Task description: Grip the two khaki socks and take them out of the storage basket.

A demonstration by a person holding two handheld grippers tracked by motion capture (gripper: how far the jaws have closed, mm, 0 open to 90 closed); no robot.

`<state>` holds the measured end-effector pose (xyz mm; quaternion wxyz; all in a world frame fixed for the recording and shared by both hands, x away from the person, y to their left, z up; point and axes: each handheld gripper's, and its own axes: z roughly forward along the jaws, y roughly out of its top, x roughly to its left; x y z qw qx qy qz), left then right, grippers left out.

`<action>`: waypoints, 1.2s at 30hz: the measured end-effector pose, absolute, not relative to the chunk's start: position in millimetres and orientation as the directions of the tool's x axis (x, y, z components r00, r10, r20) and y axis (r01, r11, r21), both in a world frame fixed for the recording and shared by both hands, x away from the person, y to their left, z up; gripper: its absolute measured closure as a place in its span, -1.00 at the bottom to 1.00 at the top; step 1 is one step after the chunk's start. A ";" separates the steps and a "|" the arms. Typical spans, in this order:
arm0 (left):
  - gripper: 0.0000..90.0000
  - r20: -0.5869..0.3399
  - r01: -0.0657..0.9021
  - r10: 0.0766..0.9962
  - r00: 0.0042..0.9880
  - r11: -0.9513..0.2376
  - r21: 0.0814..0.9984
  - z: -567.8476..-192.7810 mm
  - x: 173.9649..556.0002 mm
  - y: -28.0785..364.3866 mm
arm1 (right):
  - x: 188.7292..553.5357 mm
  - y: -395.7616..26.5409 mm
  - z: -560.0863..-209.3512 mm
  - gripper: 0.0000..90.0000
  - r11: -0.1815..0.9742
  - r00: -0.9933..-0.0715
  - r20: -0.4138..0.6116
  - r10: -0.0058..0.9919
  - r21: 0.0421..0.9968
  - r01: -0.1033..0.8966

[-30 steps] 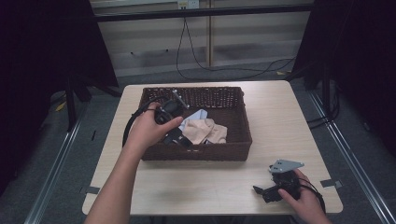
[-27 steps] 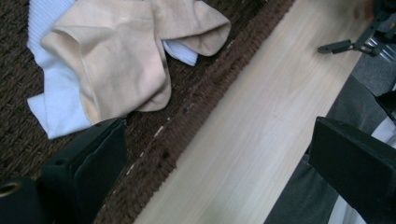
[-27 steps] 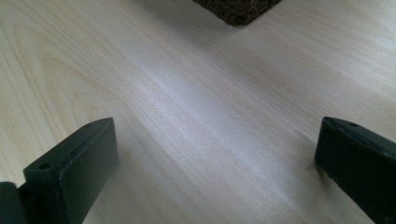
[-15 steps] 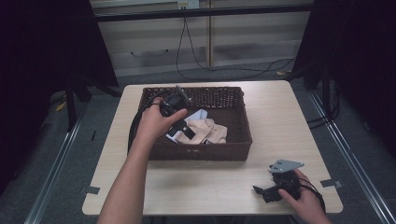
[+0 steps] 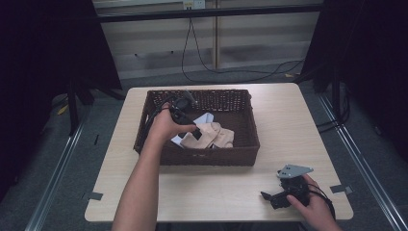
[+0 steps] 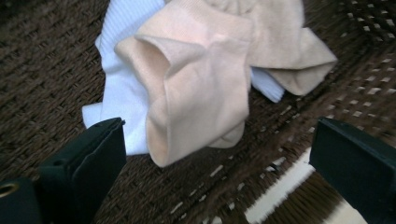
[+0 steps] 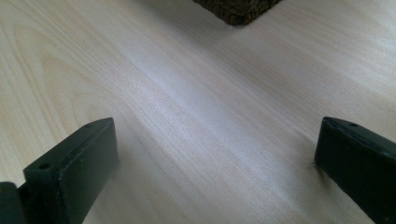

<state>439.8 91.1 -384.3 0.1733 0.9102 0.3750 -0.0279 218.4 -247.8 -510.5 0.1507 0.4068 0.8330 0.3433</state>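
left gripper [image 6: 217,154] hangs inside the woven basket [image 5: 245,144], jaws spread wide and holding nothing. just ahead of its jaws, between them, lies a beige sock [image 6: 205,88], crumpled on the basket floor with its open cuff toward the gripper; no jaw touches it. under and beyond the beige one, a white sock [image 6: 123,93] pokes out by the left-hand jaw. right gripper [image 5: 269,197] rests low on the bare wooden table [image 7: 187,116], well apart from the socks, jaws also wide and empty; a basket corner sits ahead of it.
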 end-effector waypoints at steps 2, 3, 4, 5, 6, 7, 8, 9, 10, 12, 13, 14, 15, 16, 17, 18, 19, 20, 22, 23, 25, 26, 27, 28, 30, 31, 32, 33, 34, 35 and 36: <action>-0.85 -0.170 0.699 0.685 0.708 -0.645 0.308 -388.6 441.8 91.5 | 218.4 -247.8 -510.5 -1.00 0.433 -0.623 0.028 0.781 0.694 0.575; -0.79 -0.164 0.704 0.693 0.702 -0.642 0.304 -391.6 444.0 92.6 | 218.4 -247.8 -510.5 -1.00 0.433 -0.623 0.028 0.781 0.694 0.575; -0.72 -0.159 0.710 0.701 0.696 -0.636 0.303 -394.1 445.8 93.2 | 218.4 -247.9 -510.4 -1.00 0.433 -0.623 0.028 0.781 0.694 0.575; -0.70 -0.159 0.714 0.706 0.690 -0.628 0.308 -395.9 447.0 93.4 | 218.5 -247.9 -510.5 -1.00 0.434 -0.624 0.027 0.781 0.695 0.574; -0.67 -0.163 0.725 0.717 0.678 -0.615 0.310 -398.4 448.8 94.2 | 218.7 -248.1 -510.6 -1.00 0.435 -0.623 0.021 0.782 0.697 0.570; -0.60 -0.164 0.728 0.719 0.675 -0.612 0.310 -400.3 450.1 94.3 | 218.7 -248.1 -510.7 -1.00 0.436 -0.624 0.020 0.781 0.697 0.569; -0.49 -0.157 0.728 0.721 0.675 -0.615 0.304 -402.9 452.5 94.5 | 218.7 -248.1 -510.6 -1.00 0.435 -0.623 0.022 0.782 0.697 0.571; -0.44 -0.157 0.728 0.721 0.675 -0.615 0.304 -402.9 452.5 94.5 | 218.7 -248.1 -510.6 -1.00 0.435 -0.623 0.022 0.782 0.697 0.571; -0.44 -0.162 0.728 0.721 0.674 -0.612 0.308 -404.6 453.4 94.2 | 218.4 -247.8 -510.5 -1.00 0.433 -0.623 0.028 0.782 0.694 0.575; -0.26 -0.185 0.744 0.728 0.661 -0.602 0.291 -407.6 455.0 93.1 | 218.8 -248.1 -510.6 -1.00 0.437 -0.624 0.019 0.781 0.697 0.568; -0.21 -0.185 0.743 0.725 0.664 -0.609 0.277 -409.5 455.9 91.9 | 218.8 -248.1 -510.6 -1.00 0.436 -0.624 0.020 0.781 0.697 0.569; -0.14 -0.184 0.743 0.724 0.664 -0.613 0.271 -410.7 456.3 91.0 | 218.7 -248.1 -510.6 -1.00 0.436 -0.623 0.021 0.782 0.697 0.570; -0.14 -0.181 0.741 0.722 0.667 -0.620 0.257 -412.1 457.3 89.6 | 218.7 -248.1 -510.6 -1.00 0.436 -0.623 0.021 0.782 0.697 0.570; -0.02 -0.177 0.736 0.717 0.674 -0.630 0.250 -413.0 458.2 88.5 | 218.7 -248.1 -510.6 -1.00 0.435 -0.623 0.022 0.782 0.697 0.570; -0.02 -0.175 0.733 0.716 0.676 -0.631 0.252 -413.8 458.6 87.4 | 218.7 -248.1 -510.6 -1.00 0.435 -0.623 0.022 0.782 0.697 0.570; 0.05 -0.169 0.731 0.715 0.678 -0.634 0.252 -414.4 459.2 85.5 | 218.7 -248.1 -510.7 -1.00 0.436 -0.623 0.020 0.782 0.697 0.569; 0.05 -0.166 0.728 0.712 0.682 -0.640 0.245 -414.6 459.7 84.2 | 218.7 -248.1 -510.7 -1.00 0.436 -0.623 0.020 0.782 0.697 0.569; 0.14 -0.171 0.725 0.707 0.686 -0.645 0.243 -415.5 460.1 82.8 | 218.7 -248.1 -510.7 -1.00 0.437 -0.624 0.020 0.781 0.697 0.569; 0.40 -0.172 0.720 0.700 0.693 -0.659 0.218 -415.7 460.8 80.6 | 218.7 -248.1 -510.6 -1.00 0.436 -0.624 0.020 0.781 0.697 0.569; 0.48 -0.175 0.722 0.702 0.691 -0.659 0.210 -416.1 461.0 79.5 | 218.7 -248.1 -510.6 -1.00 0.436 -0.624 0.020 0.781 0.697 0.569; 0.77 -0.177 0.720 0.698 0.694 -0.669 0.183 -416.3 461.0 78.5 | 218.7 -248.1 -510.6 -1.00 0.436 -0.624 0.020 0.781 0.697 0.569; 0.85 -0.168 0.714 0.694 0.700 -0.678 0.172 -414.8 461.1 77.8 | 218.7 -248.1 -510.6 -1.00 0.437 -0.624 0.020 0.781 0.697 0.569; 0.91 -0.171 0.707 0.686 0.708 -0.686 0.174 -412.6 461.4 77.3 | 218.7 -248.1 -510.6 -1.00 0.436 -0.623 0.021 0.782 0.697 0.570; 0.93 -0.175 0.704 0.682 0.710 -0.689 0.169 -409.9 460.6 76.1 | 218.6 -247.9 -510.6 -1.00 0.435 -0.624 0.026 0.781 0.696 0.572; 0.94 -0.163 0.692 0.673 0.722 -0.704 0.156 -404.1 460.3 75.2 | 218.5 -247.9 -510.6 -1.00 0.434 -0.624 0.026 0.781 0.695 0.573; 0.94 -0.170 0.698 0.677 0.716 -0.700 0.151 -400.5 460.2 75.3 | 218.7 -248.0 -510.6 -1.00 0.435 -0.624 0.023 0.781 0.696 0.571; 0.94 -0.171 0.700 0.678 0.714 -0.698 0.153 -397.3 460.1 75.2 | 218.7 -248.0 -510.6 -1.00 0.435 -0.624 0.023 0.781 0.696 0.571; 0.95 -0.170 0.702 0.681 0.712 -0.695 0.156 -391.4 460.3 75.8 | 218.6 -248.1 -510.3 -1.00 0.436 -0.623 0.023 0.782 0.695 0.572; 0.95 -0.170 0.702 0.681 0.712 -0.695 0.157 -387.1 460.5 76.4 | 218.6 -248.1 -510.3 -1.00 0.436 -0.623 0.023 0.782 0.695 0.572; 0.95 -0.168 0.712 0.692 0.702 -0.683 0.161 -382.7 459.8 76.6 | 218.7 -248.2 -510.5 -1.00 0.437 -0.624 0.021 0.781 0.696 0.570; 0.95 -0.173 0.711 0.690 0.703 -0.684 0.163 -378.6 459.8 77.3 | 218.6 -248.2 -510.4 -1.00 0.437 -0.624 0.021 0.781 0.695 0.571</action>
